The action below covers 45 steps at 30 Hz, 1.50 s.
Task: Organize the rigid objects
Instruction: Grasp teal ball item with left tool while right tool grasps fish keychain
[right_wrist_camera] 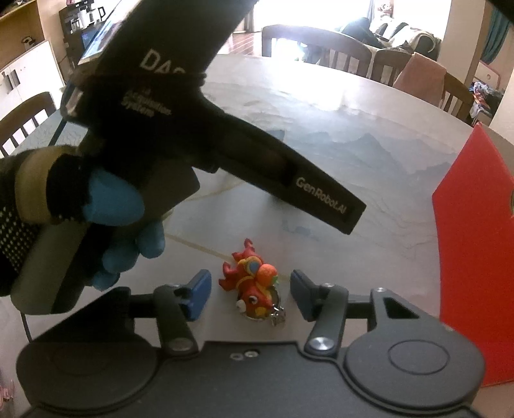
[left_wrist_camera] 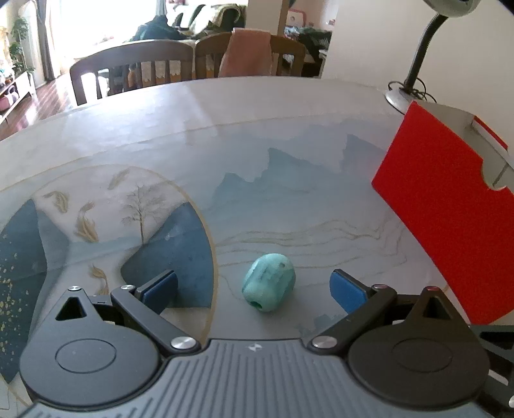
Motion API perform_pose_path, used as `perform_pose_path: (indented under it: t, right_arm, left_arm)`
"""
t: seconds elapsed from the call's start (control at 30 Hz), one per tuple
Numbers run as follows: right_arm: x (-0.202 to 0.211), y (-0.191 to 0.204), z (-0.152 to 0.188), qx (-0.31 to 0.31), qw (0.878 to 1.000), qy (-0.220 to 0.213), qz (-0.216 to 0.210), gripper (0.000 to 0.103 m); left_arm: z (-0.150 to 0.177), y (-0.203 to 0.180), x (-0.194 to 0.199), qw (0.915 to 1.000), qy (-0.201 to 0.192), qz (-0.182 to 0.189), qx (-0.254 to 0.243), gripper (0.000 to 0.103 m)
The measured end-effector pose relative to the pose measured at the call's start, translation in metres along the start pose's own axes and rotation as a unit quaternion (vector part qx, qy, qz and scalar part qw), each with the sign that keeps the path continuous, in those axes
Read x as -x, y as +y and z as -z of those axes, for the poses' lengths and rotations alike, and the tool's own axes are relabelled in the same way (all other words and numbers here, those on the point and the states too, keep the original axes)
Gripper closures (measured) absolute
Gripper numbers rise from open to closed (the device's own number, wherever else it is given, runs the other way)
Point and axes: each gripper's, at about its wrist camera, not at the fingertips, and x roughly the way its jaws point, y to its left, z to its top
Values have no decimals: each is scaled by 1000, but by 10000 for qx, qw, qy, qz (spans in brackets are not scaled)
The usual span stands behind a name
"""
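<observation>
Red box (left_wrist_camera: 440,205) walls the right edge — open table (left_wrist_camera: 225,128) ahead.

Beyond your counter's (left_wrist_camera: 257,128) far edge stand wooden chairs (left_wrist_camera: 135,69); a bright window (left_wrist_camera: 96,22) glares behind, a desk lamp (left_wrist_camera: 414,64) at its right corner.

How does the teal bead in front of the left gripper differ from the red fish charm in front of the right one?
The teal bead is one plain colour; the red fish charm mixes red, orange and yellow. The bead is a smooth barrel with a hole; the charm has fins, an eye and a metal clasp. Both lie on the table between open jaws.
</observation>
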Motion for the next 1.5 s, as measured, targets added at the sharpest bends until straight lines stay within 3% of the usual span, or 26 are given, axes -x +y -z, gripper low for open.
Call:
perform_pose_path:
  t: [0.07,0.17,0.23,0.37,0.43,0.53,0.8,1.23,1.5]
  right_arm:
    - [0,1,1,20,10000,-21,36,56]
    - [2,1,2,12,10000,-53,55,63]
    - [3,1,3,13,9999,-69,92,64]
    - [5,1,4,-84,9998,-85,152,65]
    - [6,-2,6,-156,9997,-84,175,65]
    - [10,-6,7,-275,9993,-92,219,65]
    - [35,-19,8,-651,9973,-192,294,65]
    - [96,-58,7,-1591,9865,-362,174,65]
    - [139,-75,16,-1785,9821,-521,297,65]
  left_arm:
    - [0,0,1,10000,-42,12,4,2]
    - [1,-1,1,9999,-72,-56,-63,14]
    - [2,-3,2,9998,-110,-87,-120,23]
    - [1,-6,5,9996,-152,-70,-210,53]
    - [2,-7,5,9996,-145,-62,-253,56]
    - [2,-10,5,9994,-142,-48,-304,70]
    - [0,-12,13,9995,-162,-64,-273,70]
    - [2,-14,58,9998,-34,80,-152,70]
    - [2,-25,89,9998,-12,126,-171,70]
